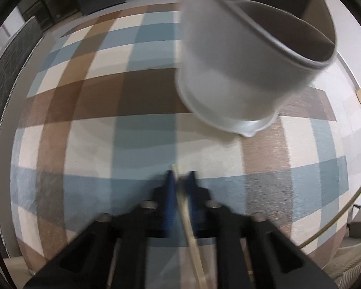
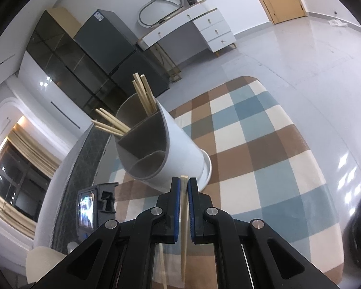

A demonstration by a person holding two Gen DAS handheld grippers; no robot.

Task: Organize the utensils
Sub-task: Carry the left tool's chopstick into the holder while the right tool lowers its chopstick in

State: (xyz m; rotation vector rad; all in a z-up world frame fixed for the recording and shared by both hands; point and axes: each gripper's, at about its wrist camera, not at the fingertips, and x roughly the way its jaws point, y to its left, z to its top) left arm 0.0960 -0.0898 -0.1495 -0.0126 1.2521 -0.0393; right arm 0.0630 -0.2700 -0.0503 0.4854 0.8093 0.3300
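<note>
Checked rug (image 2: pixel 264 149) on glossy floor (image 2: pixel 300 48)

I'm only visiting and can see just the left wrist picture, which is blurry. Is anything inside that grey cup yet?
Observer: Yes. The right wrist view looks down into the cup, and chopsticks stand in its far compartment.
Visitor: Only in that compartment?
Observer: No. Another bunch leans out of the compartment to its left, while the near round pocket looks empty.
Visitor: And what is the other hand doing?
Observer: The right gripper is shut on a single chopstick, just in front of the cup.
</note>
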